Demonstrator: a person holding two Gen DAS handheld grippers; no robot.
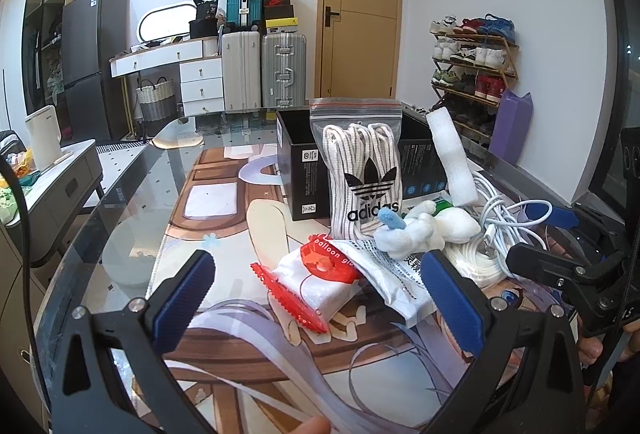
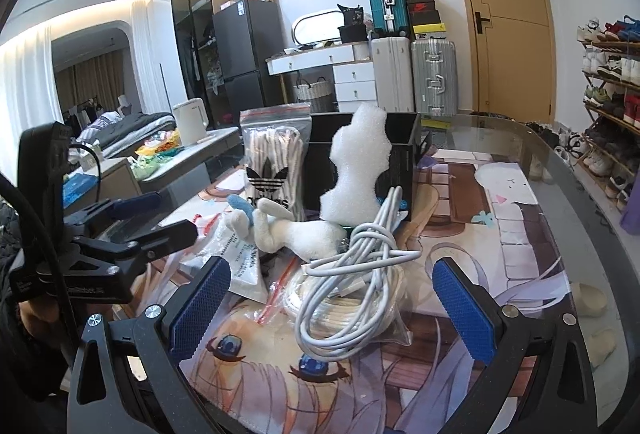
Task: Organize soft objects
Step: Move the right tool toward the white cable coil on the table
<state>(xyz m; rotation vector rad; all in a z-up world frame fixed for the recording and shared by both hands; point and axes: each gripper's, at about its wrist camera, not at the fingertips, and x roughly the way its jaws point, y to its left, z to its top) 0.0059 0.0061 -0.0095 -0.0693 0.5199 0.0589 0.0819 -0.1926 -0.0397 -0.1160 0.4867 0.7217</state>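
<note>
Centrally, white plush toy (image 2: 296, 230); floppy-limbed

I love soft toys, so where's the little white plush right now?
The white plush toy lies on the table mat, before the Adidas laces bag, left of the cable bundle.

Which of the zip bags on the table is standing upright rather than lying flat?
The adidas lace bag, propped against the black box; the others lie flat on the mat.
</note>
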